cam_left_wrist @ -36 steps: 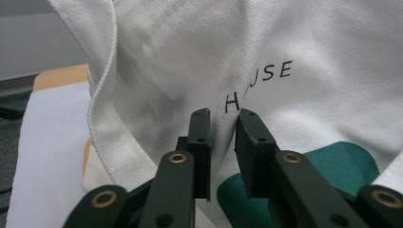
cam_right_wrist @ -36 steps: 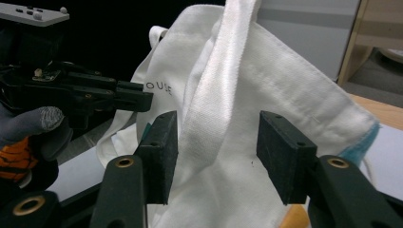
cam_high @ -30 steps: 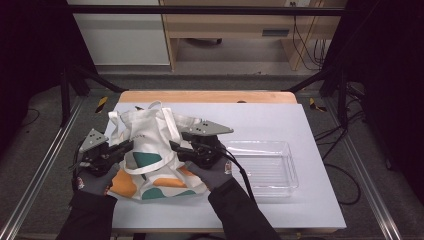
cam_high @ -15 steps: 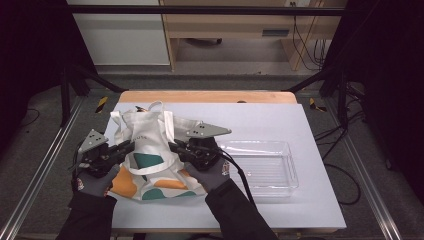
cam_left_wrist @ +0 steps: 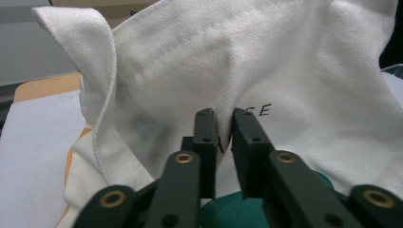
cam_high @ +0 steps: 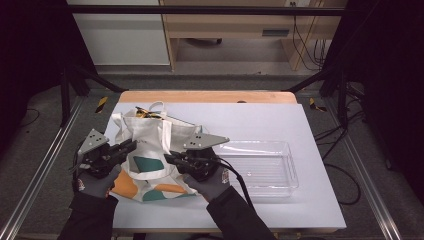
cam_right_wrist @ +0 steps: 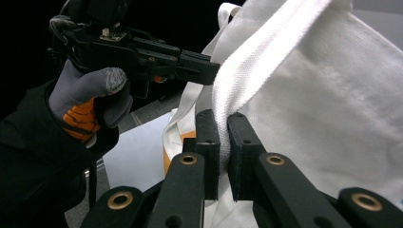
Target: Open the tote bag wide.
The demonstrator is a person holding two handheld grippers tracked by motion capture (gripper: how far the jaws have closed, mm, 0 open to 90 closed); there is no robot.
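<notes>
We've got a white cloth tote bag (cam_high: 150, 150) lying on the left half of the table (cam_high: 280, 120), its mouth lifted, just beside a clear plastic tray (cam_high: 265, 167). Our left gripper (cam_left_wrist: 223, 124) has just nipped down on a fold of the bag's front panel, right by the printed lettering; cloth is pinched between the jaws. Our right gripper (cam_right_wrist: 222, 124) has also just been closing, and it's clamped on the bag's webbing handle (cam_right_wrist: 266, 52) where that meets the rim. By our judgement this bag is light, soft and floppy: it'll sag and fold wherever we don't support it. The woven handle and stitched rim are the firmest places to hold; a single layer of panel cloth could slide out.
</notes>
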